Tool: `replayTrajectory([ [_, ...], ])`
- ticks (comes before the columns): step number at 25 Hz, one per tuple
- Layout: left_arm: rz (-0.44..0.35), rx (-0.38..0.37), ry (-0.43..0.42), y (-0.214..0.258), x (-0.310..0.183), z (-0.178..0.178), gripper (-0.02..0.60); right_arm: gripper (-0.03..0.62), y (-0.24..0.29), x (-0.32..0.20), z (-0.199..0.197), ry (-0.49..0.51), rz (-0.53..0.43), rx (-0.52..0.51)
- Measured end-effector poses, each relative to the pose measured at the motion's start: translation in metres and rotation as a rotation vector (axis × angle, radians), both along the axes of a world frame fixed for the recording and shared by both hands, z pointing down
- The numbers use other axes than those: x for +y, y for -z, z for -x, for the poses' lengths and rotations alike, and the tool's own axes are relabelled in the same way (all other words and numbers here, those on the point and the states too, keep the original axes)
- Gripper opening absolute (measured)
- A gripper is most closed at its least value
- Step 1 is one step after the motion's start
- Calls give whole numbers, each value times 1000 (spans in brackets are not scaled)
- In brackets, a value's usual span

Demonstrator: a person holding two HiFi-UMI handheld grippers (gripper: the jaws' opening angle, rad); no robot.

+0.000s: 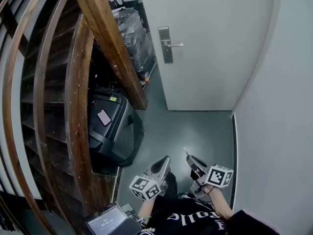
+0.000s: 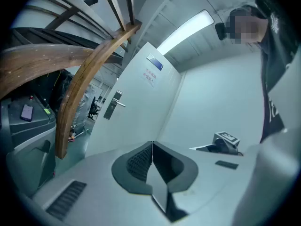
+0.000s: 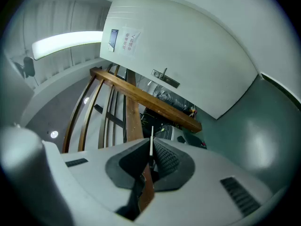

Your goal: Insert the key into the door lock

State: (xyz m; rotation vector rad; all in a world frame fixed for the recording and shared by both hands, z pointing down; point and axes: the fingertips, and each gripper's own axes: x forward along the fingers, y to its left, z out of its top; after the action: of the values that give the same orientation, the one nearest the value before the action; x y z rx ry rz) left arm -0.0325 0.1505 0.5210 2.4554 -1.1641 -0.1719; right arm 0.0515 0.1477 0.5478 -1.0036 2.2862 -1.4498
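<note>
A white door (image 1: 215,43) stands ahead with a metal lock plate and lever handle (image 1: 167,44); the handle (image 2: 113,105) also shows in the left gripper view, and the handle (image 3: 165,79) shows tilted in the right gripper view. My right gripper (image 1: 188,157) is shut on a thin key (image 3: 151,142) whose blade sticks out past the jaws, its tip (image 1: 185,149) pointing toward the door. My left gripper (image 1: 165,161) is shut with nothing between its jaws. Both are held low, well short of the door.
A curved wooden stair rail (image 1: 110,38) runs along the left. Beneath it sits a black case (image 1: 112,126) with a phone (image 1: 104,117) on top. Wrapped goods (image 1: 134,35) stand beside the door. A white wall (image 1: 279,131) closes the right side.
</note>
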Motion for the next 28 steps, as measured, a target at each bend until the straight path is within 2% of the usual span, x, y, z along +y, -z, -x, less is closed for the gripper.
replayTrajectory([
  [7, -18, -10, 12, 1, -105, 48, 6, 34, -6, -101, 32, -25, 3, 11],
  [17, -57, 0, -72, 24, -270, 95, 6, 34, 19, -265, 94, -74, -44, 4],
  [25, -29, 23, -116, 19, -340, 102, 6, 34, 26, -359, 87, -146, -63, 39],
  [28, -14, 29, -113, 13, -363, 100, 6, 34, 27, -405, 77, -182, -60, 11],
])
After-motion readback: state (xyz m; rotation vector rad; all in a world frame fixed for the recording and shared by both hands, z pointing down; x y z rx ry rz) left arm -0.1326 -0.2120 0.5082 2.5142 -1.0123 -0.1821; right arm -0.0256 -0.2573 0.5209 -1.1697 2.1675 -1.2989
